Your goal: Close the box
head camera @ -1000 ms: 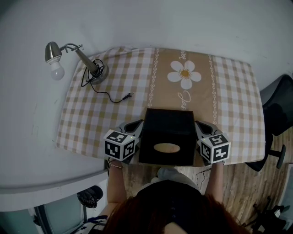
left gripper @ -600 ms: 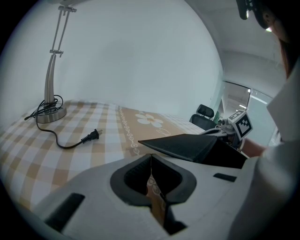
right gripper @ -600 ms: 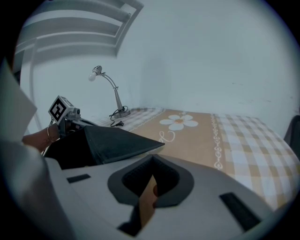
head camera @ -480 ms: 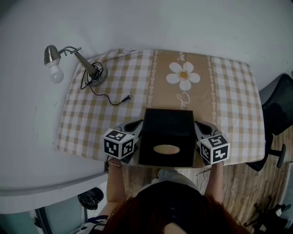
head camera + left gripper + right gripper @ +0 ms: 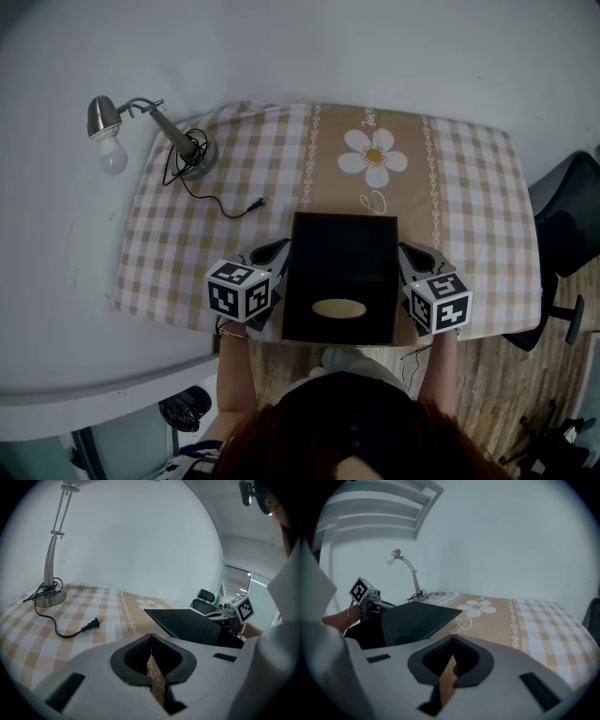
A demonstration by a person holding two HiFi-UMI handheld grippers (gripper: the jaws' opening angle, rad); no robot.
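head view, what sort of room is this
Likely a home office or study corner: a table with a checked daisy tablecloth, a desk lamp standing on it, and an office chair on wood flooring beside it.

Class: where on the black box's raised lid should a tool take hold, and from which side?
Probably a thin side edge near the raised far corner, coming in from that flank. The lid is a flat tilted panel; its side edges stand clear of the box there.
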